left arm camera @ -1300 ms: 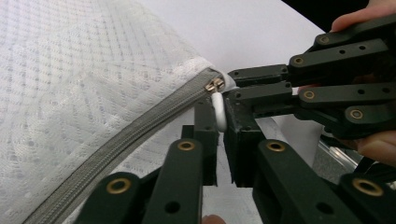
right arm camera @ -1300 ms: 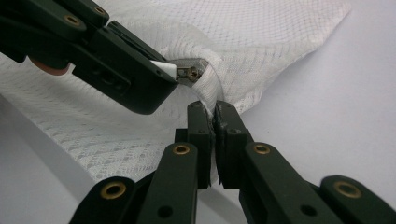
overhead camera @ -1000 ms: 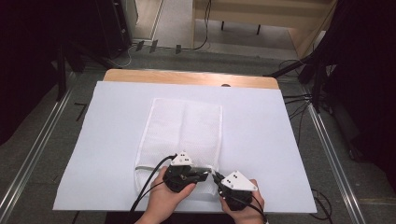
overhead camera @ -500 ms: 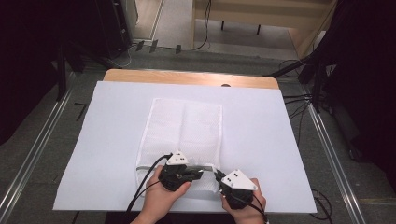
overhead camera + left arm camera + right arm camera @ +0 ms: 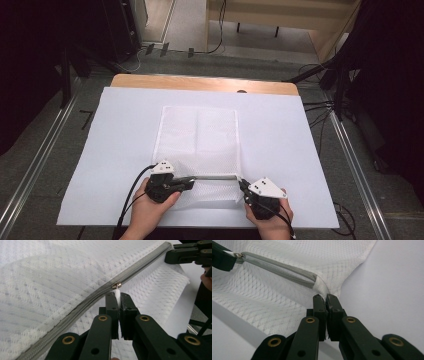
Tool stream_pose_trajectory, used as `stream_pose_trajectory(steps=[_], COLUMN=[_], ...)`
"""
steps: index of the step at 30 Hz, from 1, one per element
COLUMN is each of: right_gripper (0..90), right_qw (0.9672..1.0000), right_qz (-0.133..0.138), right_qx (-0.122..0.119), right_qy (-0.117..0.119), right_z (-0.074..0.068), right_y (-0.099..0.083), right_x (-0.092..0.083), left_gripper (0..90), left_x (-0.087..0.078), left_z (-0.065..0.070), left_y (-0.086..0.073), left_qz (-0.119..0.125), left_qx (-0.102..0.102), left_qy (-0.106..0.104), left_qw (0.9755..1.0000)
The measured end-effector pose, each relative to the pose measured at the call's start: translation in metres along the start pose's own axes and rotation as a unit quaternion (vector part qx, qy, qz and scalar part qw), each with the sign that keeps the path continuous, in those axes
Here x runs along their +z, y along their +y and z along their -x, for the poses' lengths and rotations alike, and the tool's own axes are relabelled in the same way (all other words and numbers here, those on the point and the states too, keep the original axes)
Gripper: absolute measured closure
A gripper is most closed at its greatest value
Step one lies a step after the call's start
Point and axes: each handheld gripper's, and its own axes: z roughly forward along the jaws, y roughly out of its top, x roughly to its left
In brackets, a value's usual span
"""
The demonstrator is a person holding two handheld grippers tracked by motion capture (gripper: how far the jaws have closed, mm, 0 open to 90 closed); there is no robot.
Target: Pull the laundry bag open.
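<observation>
White mesh laundry bag (image 5: 200, 145) lies flat on the white sheet (image 5: 310, 150) covering the table (image 5: 200, 82), roughly centred, zipper edge toward the person.

Grey zipper (image 5: 215, 176) runs along the bag's near edge, pulled taut between the two grippers and lifted a little off the bag's lower layer.

Left gripper (image 5: 189, 181) sits at the zipper's left end, held by the left hand (image 5: 150, 212). In the left gripper view its jaws are pressed together on the white pull tab (image 5: 117, 298); the metal slider (image 5: 116, 285) sits just above the jaw tips, on the zipper line.

Right gripper (image 5: 242, 185) sits at the zipper's right end, near the bag's right corner, held by the right hand (image 5: 270, 222). In the right gripper view its jaws are clamped on the mesh hem (image 5: 322, 288) right where the zipper tape (image 5: 279, 270) ends.

Zipper teeth look closed from slider to right end. State left of the slider: cannot tell.

Both cables trail back toward the person from the grippers.
</observation>
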Motion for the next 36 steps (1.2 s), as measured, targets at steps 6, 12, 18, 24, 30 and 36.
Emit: stream_pose_trajectory(steps=[6,12,18,24,30,36], right_gripper=[88.7,88.8,88.8,88.8,88.8,77.8], right_qw=[0.9999,0.9995,0.9994,0.999,0.9994,0.9997], right_qz=[-0.003,-0.005,-0.006,-0.006,-0.011,-0.013], right_qx=[-0.014,0.001,0.011,0.015,0.012,0.02], right_qy=[-0.001,-0.031,-0.032,-0.041,-0.031,-0.011], right_z=[-0.007,0.006,0.013,0.019,0.016,0.019], right_y=[0.003,0.002,-0.001,-0.002,-0.002,-0.007], right_x=[0.002,-0.001,-0.003,-0.004,-0.001,0.001], left_gripper=[87.6,87.6,87.6,87.5,87.5,62.3], left_x=[-0.009,-0.025,-0.042,-0.059,-0.067,-0.084], left_z=[0.0,-0.023,-0.035,-0.051,-0.056,-0.058], left_y=[-0.004,-0.011,-0.017,-0.027,-0.035,-0.043], left_qz=[0.004,0.016,0.019,0.021,0.02,0.1], left_qx=[0.008,-0.028,-0.035,-0.046,-0.043,-0.019], left_qy=[0.01,0.03,0.05,0.071,0.077,0.05], left_qw=[0.9999,0.999,0.9979,0.9962,0.9959,0.9935])
